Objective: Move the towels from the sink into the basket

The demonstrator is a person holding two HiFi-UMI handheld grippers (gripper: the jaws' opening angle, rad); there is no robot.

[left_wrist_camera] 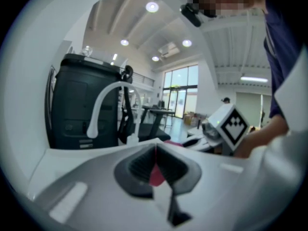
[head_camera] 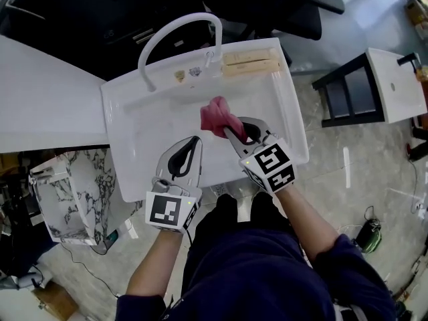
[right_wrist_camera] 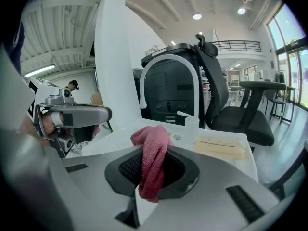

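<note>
r gripper [head_camera: 229, 132] clenched on pink towel [head_camera: 215, 116], held above sink [head_camera: 144, 136]; l gripper [head_camera: 194, 141] jaws together, looks empty. next: carry towel near-left to basket [head_camera: 61, 206], then let go.

Towel [head_camera: 217, 116] in right claw [head_camera: 229, 132] above sink [head_camera: 144, 122]; left claw [head_camera: 194, 141] just left; basket [head_camera: 59, 212] left of sink.

The head view looks steeply down on the sink [head_camera: 154, 105], while both gripper views look low across it, sharing the faucet [left_wrist_camera: 94, 121].
</note>
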